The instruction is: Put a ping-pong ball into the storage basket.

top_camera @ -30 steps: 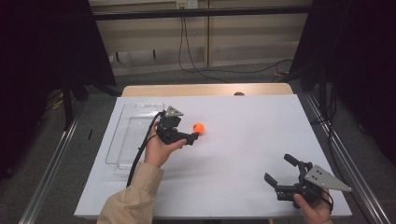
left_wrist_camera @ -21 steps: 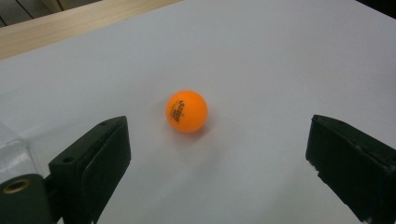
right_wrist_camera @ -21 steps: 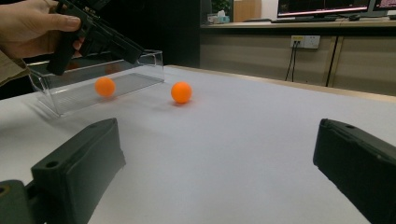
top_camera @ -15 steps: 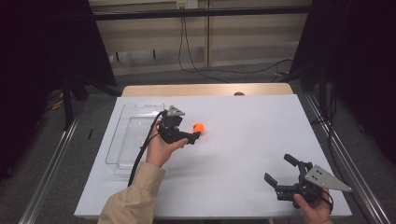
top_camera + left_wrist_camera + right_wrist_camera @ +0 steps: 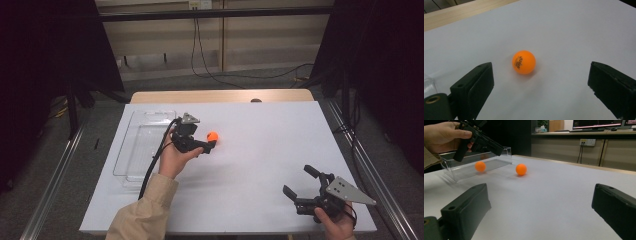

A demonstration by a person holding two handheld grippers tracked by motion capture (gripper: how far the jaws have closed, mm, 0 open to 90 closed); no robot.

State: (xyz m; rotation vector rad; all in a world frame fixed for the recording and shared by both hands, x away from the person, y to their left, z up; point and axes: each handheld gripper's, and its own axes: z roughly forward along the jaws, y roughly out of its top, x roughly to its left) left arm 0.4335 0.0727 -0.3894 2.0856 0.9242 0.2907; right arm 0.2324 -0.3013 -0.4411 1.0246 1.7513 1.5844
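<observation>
Orange ball (image 5: 523, 62) at rest on the white table (image 5: 260, 150), just ahead of the left gripper (image 5: 205, 145) and centred between its jaws, which stand wide apart and touch nothing. From above, ball (image 5: 212, 136) just right of and slightly beyond the black jaw tips, on bare surface to the right of the clear plastic tray (image 5: 142, 145). No long axis to reckon with on a round thing; a straight advance along the jaws' own line, then a closing, looks to be what the grasp calls for, with a risk of the ball rolling off at first touch. Left hand (image 5: 172, 157) plainly the nearer. Right gripper (image 5: 299, 185) well apart at the near right corner of the table, jaws likewise spread and empty, its camera looking across the sheet at the ball (image 5: 521, 169); a second orange shape (image 5: 480, 166) at the tray's clear wall (image 5: 474, 168), whether another ball or a reflection not possible to tell. Surface flat, white and smooth, with a strip of bare wood (image 5: 220, 95) along the far edge. Beyond, dark curtains on both sides, a pale wall panel and cables (image 5: 210, 60) trailing down to a grey floor.
</observation>
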